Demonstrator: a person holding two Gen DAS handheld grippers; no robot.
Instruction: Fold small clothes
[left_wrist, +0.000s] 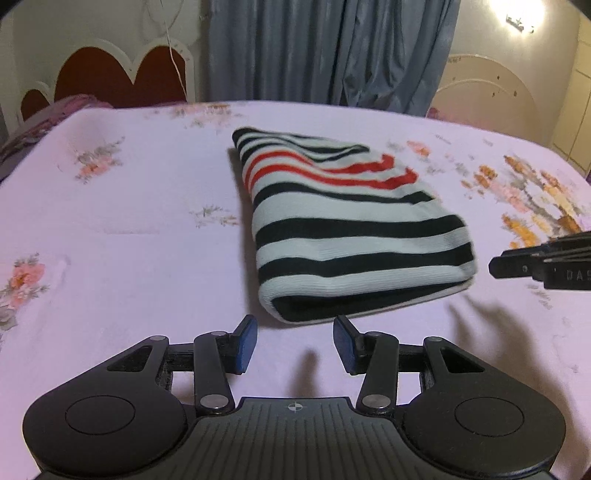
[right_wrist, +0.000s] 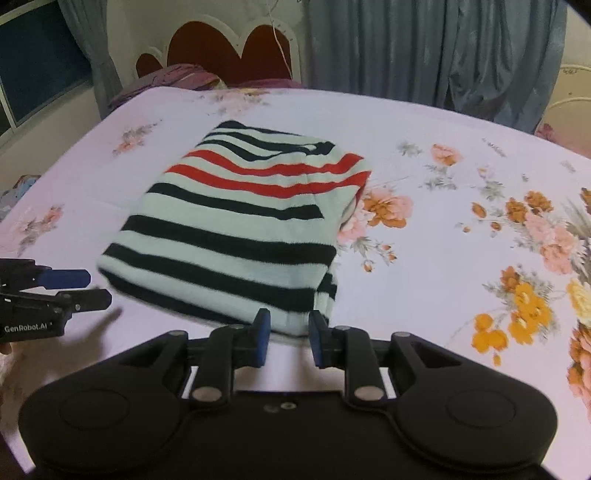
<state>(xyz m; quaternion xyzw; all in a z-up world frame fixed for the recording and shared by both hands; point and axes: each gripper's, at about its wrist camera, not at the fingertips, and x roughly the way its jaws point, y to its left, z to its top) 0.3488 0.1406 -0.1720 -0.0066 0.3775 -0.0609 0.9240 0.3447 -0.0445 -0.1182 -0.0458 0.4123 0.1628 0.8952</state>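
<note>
Floral bedsheet, grey curtains

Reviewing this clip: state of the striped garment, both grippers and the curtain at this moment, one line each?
striped garment: folded into a compact stack, lying on the floral bedsheet, not gripped.
left gripper: open, empty, just short of the garment's near edge.
right gripper: jaws apart, empty, at the garment's near edge.
curtain: drawn closed.
</note>
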